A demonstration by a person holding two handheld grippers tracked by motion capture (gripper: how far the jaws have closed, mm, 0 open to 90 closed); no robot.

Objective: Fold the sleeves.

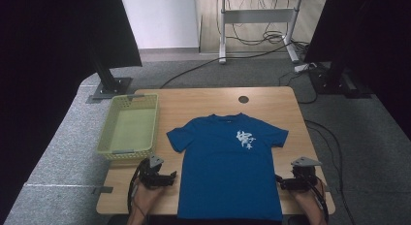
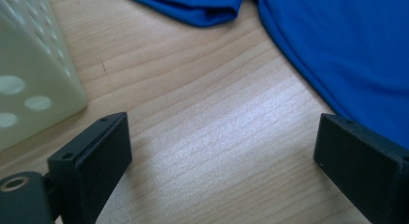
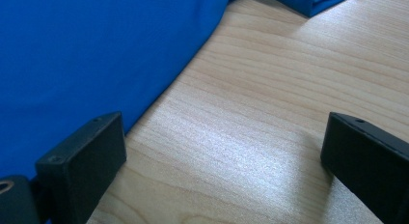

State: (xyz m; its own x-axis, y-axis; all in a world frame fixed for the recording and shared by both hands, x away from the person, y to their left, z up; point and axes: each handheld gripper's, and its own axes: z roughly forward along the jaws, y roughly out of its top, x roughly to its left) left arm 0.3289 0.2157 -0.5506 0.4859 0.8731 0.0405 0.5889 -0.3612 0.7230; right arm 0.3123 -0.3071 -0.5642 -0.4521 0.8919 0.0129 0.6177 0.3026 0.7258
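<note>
Right now we have one blue T-shirt point(image 1: 230, 167) spread flat and face up on the wooden table point(image 1: 203, 101), collar toward the far edge and hem at the near edge, so its long axis runs straight away from us. Our left gripper point(image 1: 170, 179) sits just off the shirt's left side seam, and our right gripper point(image 1: 280, 183) just off the right one; each points inward at the cloth, so the shirt lies between the two, about equally near to both. In the left gripper view the jaws stand wide apart over bare wood, with the blue edge point(image 2: 337, 55) beside one jaw; in the right gripper view they gape the same way, nothing between them, cloth point(image 3: 87, 55) by the other jaw. We judge the coming move to be a grab at both side edges. Counting: one shirt, one pale green basket point(image 1: 128, 152) to its left, two grippers.
</note>
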